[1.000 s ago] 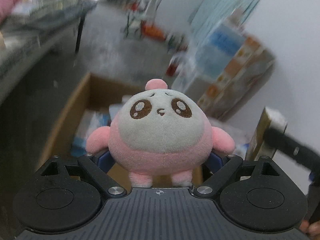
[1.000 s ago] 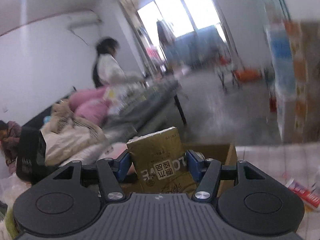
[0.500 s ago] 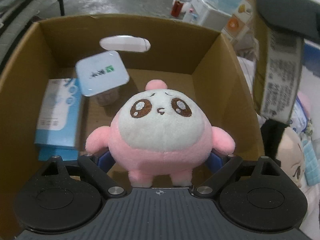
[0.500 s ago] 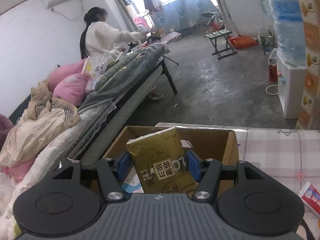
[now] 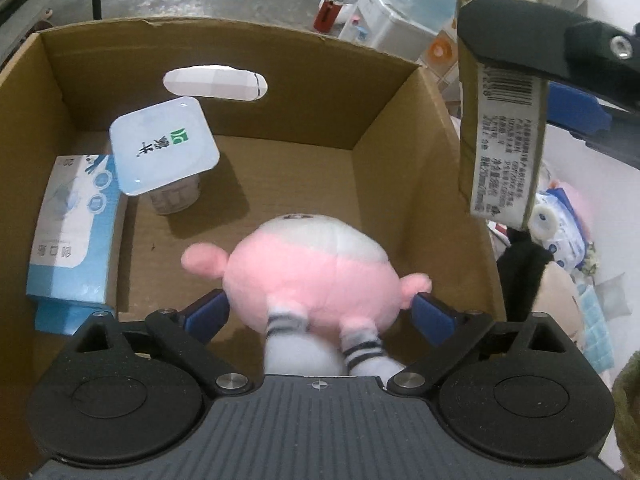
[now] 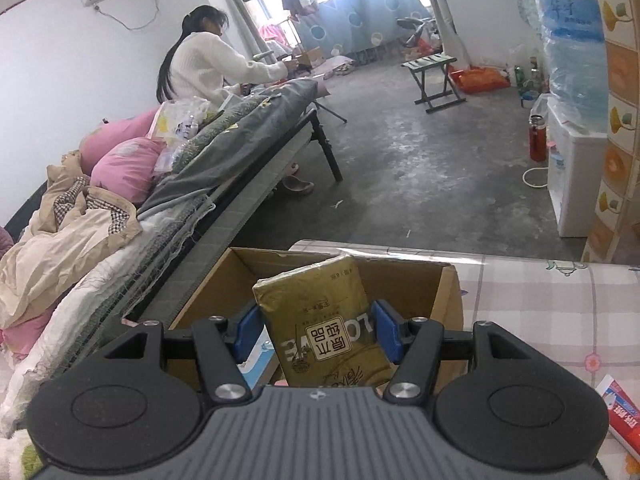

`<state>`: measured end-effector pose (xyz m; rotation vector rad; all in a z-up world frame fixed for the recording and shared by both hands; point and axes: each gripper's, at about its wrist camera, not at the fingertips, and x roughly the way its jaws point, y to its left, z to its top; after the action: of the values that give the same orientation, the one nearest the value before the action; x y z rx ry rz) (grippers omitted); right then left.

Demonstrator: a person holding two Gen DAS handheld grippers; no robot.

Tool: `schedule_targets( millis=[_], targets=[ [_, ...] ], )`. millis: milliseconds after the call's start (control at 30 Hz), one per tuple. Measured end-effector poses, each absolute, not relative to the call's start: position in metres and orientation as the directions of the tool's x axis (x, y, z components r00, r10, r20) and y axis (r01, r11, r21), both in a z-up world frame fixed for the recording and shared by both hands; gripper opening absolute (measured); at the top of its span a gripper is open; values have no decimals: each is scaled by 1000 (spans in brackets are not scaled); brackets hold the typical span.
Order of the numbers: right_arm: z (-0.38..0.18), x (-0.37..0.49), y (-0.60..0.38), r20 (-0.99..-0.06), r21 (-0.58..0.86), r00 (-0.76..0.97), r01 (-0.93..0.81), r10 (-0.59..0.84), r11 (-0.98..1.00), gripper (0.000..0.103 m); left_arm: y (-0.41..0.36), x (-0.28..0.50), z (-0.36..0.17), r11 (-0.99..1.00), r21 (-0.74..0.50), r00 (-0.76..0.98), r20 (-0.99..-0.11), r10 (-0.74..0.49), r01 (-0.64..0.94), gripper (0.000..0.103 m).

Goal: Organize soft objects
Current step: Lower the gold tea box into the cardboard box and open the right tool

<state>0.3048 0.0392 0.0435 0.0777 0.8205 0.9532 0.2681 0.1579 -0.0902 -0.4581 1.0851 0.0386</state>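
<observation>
Cardboard box point(image 5: 400, 148) fills the left wrist view, open at the top, with an oval handle hole in its far wall. Between the 2 blue pads of the left gripper point(image 5: 320, 314) sits a pink plush toy point(image 5: 312, 276), tipped forward so its striped feet point back toward the camera and its pale face turns away into the box. The jaws have just been opening; the pads now stand spread at the toy's flanks and look released rather than clenched, the toy blurred as if loose between them. Inside the box, a blue and white carton point(image 5: 74, 232) lies along the left wall, and a sealed white cup point(image 5: 166, 152) stands just beside it near the far wall.

Right gripper point(image 6: 318, 334) is clenched on a gold tissue pack point(image 6: 324, 320), its pads pressing both sides, and the pack is held above the box's near right corner; in the left view the same pack point(image 5: 500, 140) hangs beside the box's right wall. A checked tablecloth point(image 6: 540, 300) covers the surface to the right, where a red and white tube point(image 6: 622, 420) lies. Further off, a person in a white top point(image 6: 208, 68) stands by a cot heaped with bedding point(image 6: 132, 184)
</observation>
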Motion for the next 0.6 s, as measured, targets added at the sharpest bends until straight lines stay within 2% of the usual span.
schedule_targets(
  millis=[400, 600],
  targets=[
    [57, 285, 56, -630, 325, 312, -725, 711, 607, 37, 183, 221, -47, 893, -355, 559, -815, -152, -275, 97],
    [50, 279, 72, -699, 288, 265, -746, 664, 601, 37, 202, 184, -22, 871, -335, 631, -775, -39, -359, 97]
  ],
)
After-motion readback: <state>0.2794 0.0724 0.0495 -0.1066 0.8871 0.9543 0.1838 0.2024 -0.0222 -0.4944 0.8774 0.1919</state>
